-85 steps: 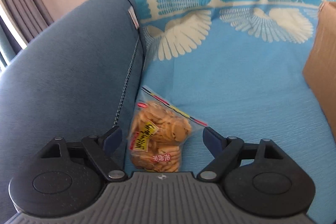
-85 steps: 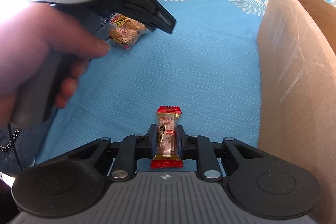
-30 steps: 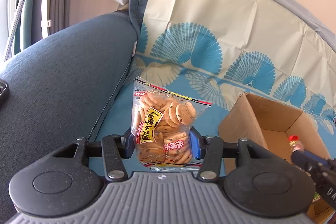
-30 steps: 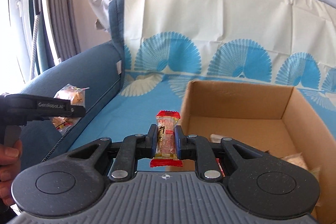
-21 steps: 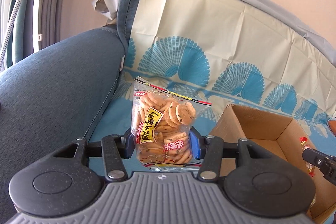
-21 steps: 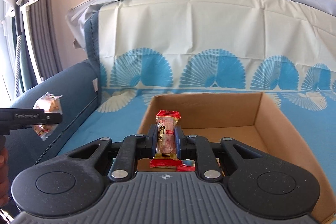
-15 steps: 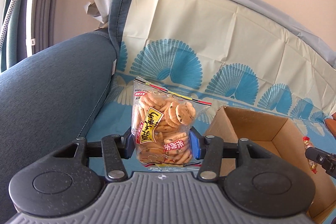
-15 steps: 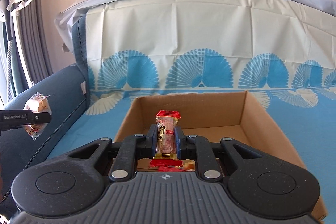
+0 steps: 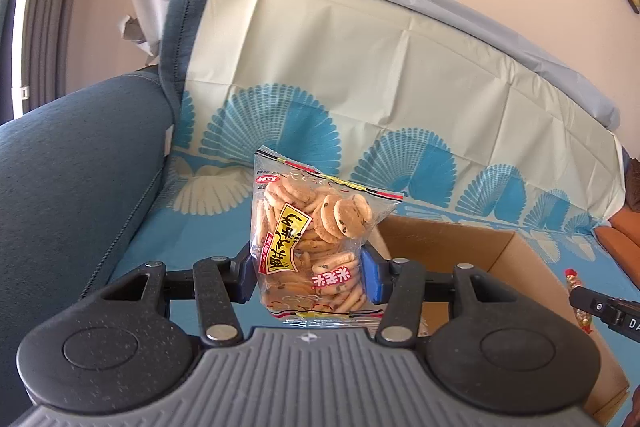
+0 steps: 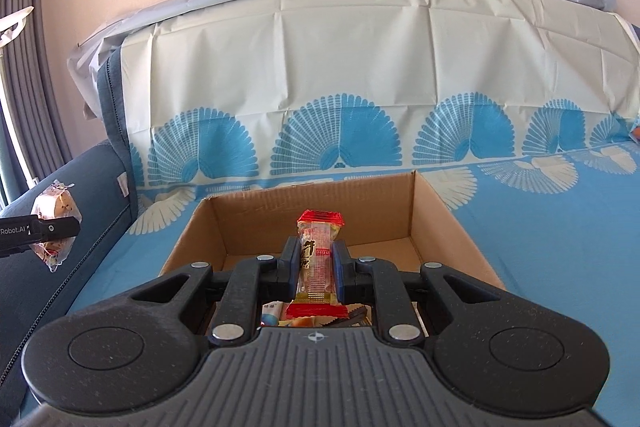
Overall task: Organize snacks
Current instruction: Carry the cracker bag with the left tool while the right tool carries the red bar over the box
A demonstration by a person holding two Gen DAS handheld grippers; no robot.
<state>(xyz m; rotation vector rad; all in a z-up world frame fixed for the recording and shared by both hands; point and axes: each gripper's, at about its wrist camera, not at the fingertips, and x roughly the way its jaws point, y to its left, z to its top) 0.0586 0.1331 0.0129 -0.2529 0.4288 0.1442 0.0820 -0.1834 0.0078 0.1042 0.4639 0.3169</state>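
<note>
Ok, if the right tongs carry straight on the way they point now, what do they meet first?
Probably the far inner wall of the cardboard box: the right tongs, shut on the red-ended snack bar, aim into it, though depth is unclear.

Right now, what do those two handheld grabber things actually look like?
Both look alike. The left gripper and the right gripper each have a grey ribbed body, two speckled black round housings, black linkage arms with silver pins, and dark blue pads on the fingers. Seen from the side, the left one carries white lettering ending in "Robot.AI". No cables or sleeves show.
</note>
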